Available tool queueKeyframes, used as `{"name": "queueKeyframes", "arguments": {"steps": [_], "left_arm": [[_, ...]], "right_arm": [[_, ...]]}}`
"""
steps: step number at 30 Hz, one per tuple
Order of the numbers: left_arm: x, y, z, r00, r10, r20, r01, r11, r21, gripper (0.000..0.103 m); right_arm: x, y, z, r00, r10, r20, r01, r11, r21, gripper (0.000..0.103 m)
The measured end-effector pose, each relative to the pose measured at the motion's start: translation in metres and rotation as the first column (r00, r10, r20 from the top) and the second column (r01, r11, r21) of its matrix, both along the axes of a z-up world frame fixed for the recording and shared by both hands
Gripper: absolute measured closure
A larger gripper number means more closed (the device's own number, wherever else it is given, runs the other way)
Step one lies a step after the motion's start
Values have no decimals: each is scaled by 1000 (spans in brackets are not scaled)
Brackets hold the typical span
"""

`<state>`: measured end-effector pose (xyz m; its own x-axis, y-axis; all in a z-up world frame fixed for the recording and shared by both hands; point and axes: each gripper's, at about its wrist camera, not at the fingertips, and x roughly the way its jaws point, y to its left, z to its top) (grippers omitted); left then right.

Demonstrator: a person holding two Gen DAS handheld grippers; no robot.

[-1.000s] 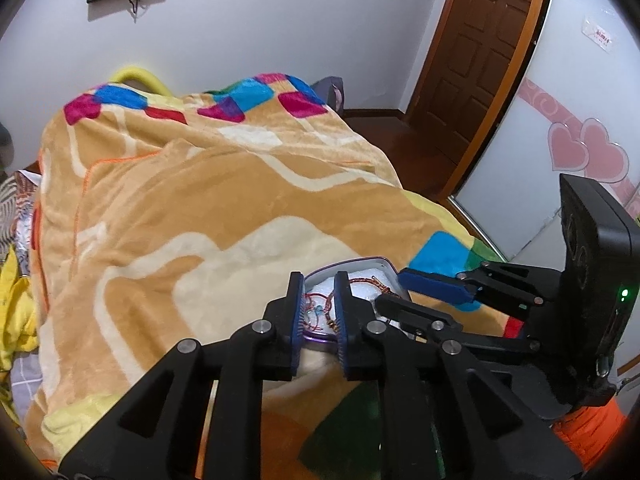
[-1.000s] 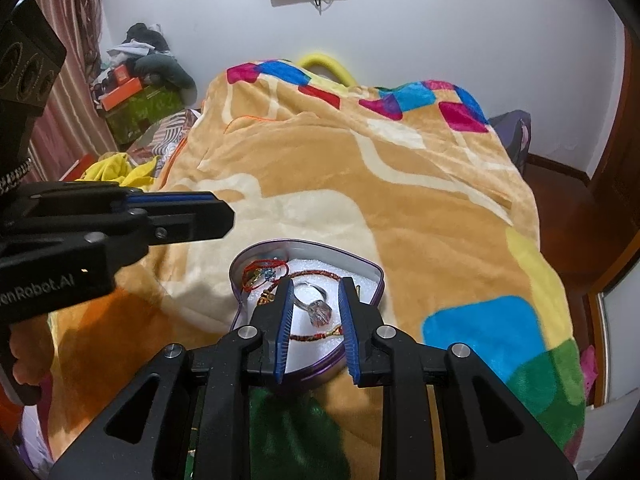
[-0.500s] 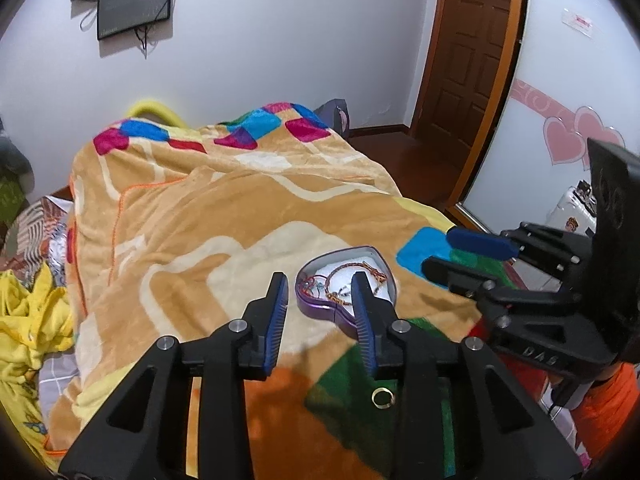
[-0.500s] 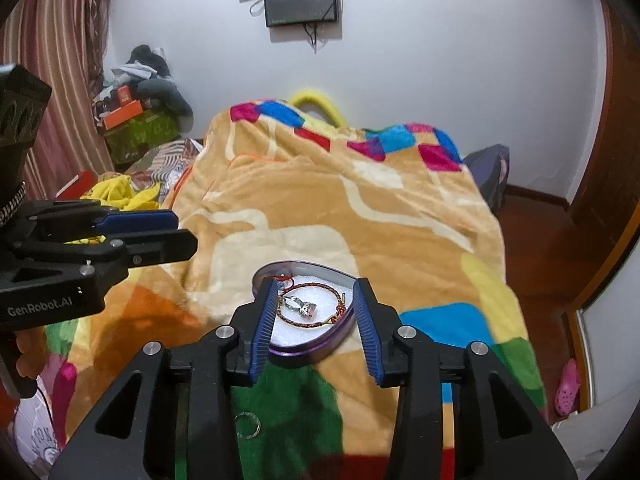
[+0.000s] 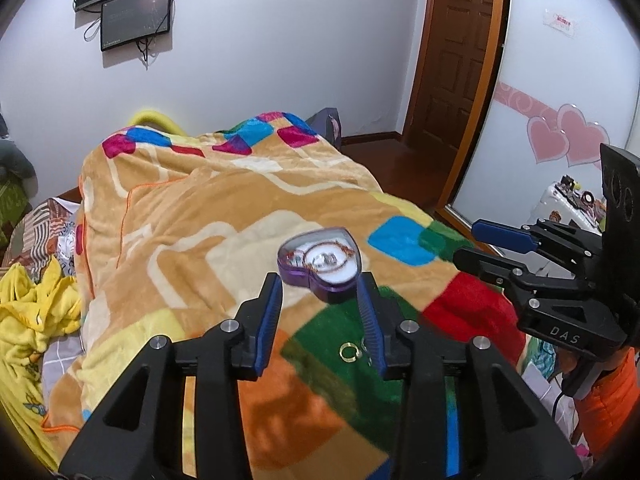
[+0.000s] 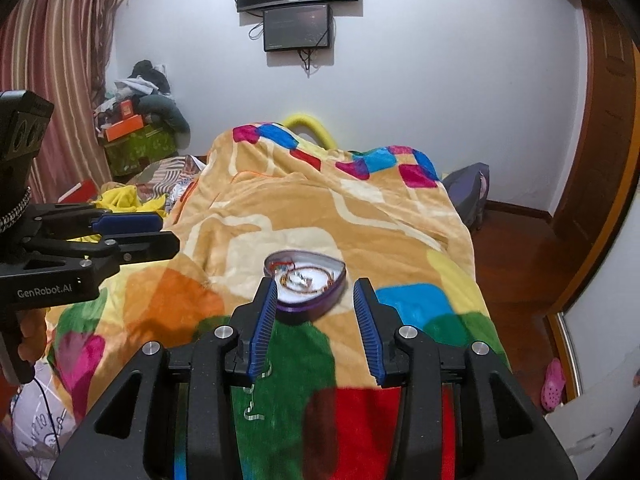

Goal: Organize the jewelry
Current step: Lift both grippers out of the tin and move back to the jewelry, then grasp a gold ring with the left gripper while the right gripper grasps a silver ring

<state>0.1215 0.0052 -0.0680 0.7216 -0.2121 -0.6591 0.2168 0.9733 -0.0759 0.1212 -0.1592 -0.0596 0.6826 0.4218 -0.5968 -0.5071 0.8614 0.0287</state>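
A purple heart-shaped box (image 5: 320, 268) (image 6: 306, 282) lies open on the patterned blanket (image 5: 192, 216). Its white lining holds red-and-gold bracelets and a ring. My left gripper (image 5: 319, 285) hovers short of the box; its jaws are opening and nothing is between them. My right gripper (image 6: 315, 286) is open and empty, also held back from the box. Each gripper shows in the other's view: the right gripper (image 5: 468, 240) at the right edge, the left gripper (image 6: 168, 232) at the left edge. A small gold ring (image 5: 348, 351) rests on the green patch near me. A pale chain piece (image 6: 252, 400) lies on the green patch too.
Yellow clothes (image 5: 32, 312) are heaped at the blanket's left side. Boxes and bags (image 6: 136, 136) are piled in the far corner by the curtain. A brown door (image 5: 452, 60) and wooden floor lie to the right, with a pink shoe (image 6: 554, 384) on it.
Both grippers have drawn back and up from the heart box, and their jaws have widened. The box now looks smaller and farther off. The gold ring has come into view.
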Motion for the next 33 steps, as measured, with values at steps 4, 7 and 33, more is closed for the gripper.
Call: {"name": "queueKeyframes", "arguments": {"steps": [4,7,33], "left_arm": [[-6,-2,-15,999,0,-40,1,1000,3,65],[-7,-2,-30,997,3,-82,-3,1000,-1,65],[4,-5,-95,972,-21,-234,14,999,-32,69]], "right_arm": [[-8,0,-13,1000,-1,-32,0,1000,-16,67],[-9,2,-27,997,10,-76,-12,1000,-26,67],[9,40,-99,951,143,-274,-161,986,-47,84]]}}
